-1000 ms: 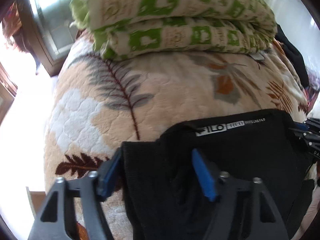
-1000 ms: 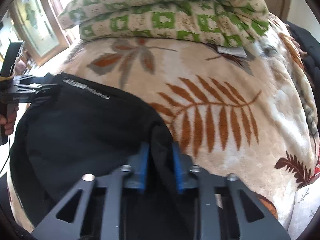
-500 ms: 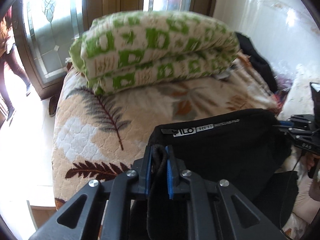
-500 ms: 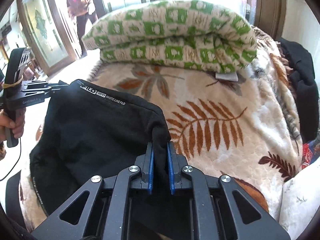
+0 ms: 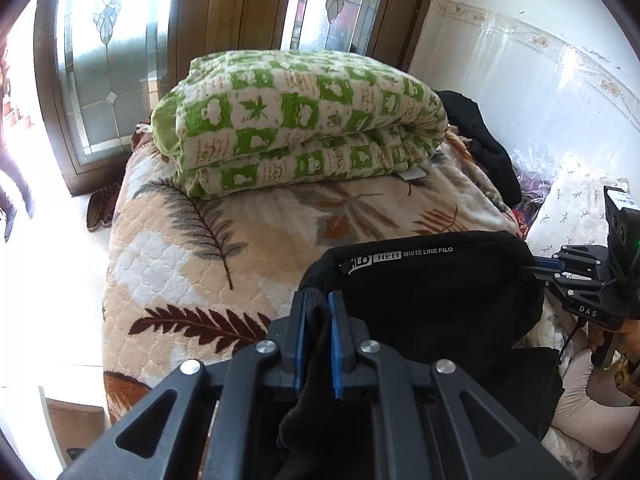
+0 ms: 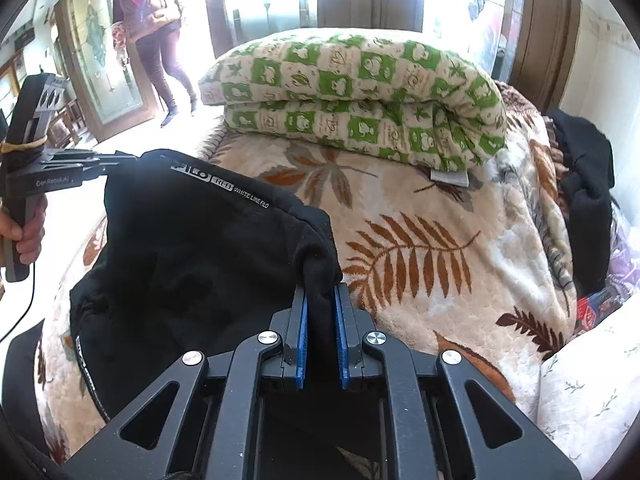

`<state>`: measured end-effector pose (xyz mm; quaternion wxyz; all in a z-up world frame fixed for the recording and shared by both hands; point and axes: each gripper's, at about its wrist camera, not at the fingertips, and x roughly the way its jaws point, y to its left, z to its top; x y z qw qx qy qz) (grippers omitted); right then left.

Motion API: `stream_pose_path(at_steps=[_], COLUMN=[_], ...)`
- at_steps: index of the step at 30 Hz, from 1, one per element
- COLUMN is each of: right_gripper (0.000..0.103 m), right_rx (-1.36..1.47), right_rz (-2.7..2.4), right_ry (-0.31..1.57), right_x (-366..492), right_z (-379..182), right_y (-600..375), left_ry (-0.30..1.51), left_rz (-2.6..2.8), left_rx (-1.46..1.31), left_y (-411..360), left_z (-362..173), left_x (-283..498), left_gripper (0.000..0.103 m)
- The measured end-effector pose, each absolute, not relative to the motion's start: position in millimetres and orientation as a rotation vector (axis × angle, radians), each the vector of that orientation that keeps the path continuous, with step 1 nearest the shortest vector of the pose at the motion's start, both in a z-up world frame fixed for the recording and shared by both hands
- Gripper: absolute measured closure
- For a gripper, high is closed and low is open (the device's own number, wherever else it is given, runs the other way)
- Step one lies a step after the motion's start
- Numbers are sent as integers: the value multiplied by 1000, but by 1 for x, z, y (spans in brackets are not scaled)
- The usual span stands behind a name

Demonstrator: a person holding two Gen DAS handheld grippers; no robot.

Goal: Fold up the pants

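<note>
Black pants [image 5: 432, 292] with white waistband lettering hang stretched between both grippers above a leaf-patterned bed cover [image 5: 192, 248]. My left gripper [image 5: 318, 300] is shut on the waistband's left corner, black cloth pinched between its blue pads. In the right wrist view the same pants [image 6: 192, 248] sag toward the lower left, and my right gripper [image 6: 320, 292] is shut on the waistband's right corner. Each gripper shows in the other's view: the right gripper [image 5: 538, 264] at the far right, the left gripper [image 6: 120, 158] at the far left, held by a hand [image 6: 28, 224].
A folded green-and-white quilt [image 5: 304, 120] lies at the far end of the bed. Dark clothing [image 6: 588, 184] is heaped along the bed's right side by a white wall. Glass-paned wooden doors [image 5: 104, 72] stand behind. A person [image 6: 156, 36] walks in the doorway beyond.
The left gripper closed on the waistband corner; it stood open a second ago. Both grippers rose with the pants, so more of the room and quilt shows.
</note>
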<state>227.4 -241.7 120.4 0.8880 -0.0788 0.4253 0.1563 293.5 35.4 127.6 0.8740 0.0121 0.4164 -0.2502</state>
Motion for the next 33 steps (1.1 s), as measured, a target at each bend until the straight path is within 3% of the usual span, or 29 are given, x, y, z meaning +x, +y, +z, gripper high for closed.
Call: stream_pose_path(at_steps=[11, 16, 26, 29, 33], right_gripper=[92, 91, 89, 79, 72], right_rx=[-314, -493, -554, -536, -440], right_rz=[347, 420, 491, 474, 439], right_ry=[727, 753, 946, 1011, 1016], right_x=[181, 113, 32, 22, 23], right_z=[153, 121, 39, 12, 16], right_y=[-224, -199, -181, -181, -186], left_ry=[759, 801, 979, 1038, 1056], left_rz=[-566, -628, -621, -597, -566], left_rx=[63, 90, 166, 168, 104], left_y=[55, 68, 91, 100, 112], left_z=[147, 121, 60, 45, 45], left_x=[245, 189, 122, 118, 118], left_gripper=[93, 93, 93, 89, 86])
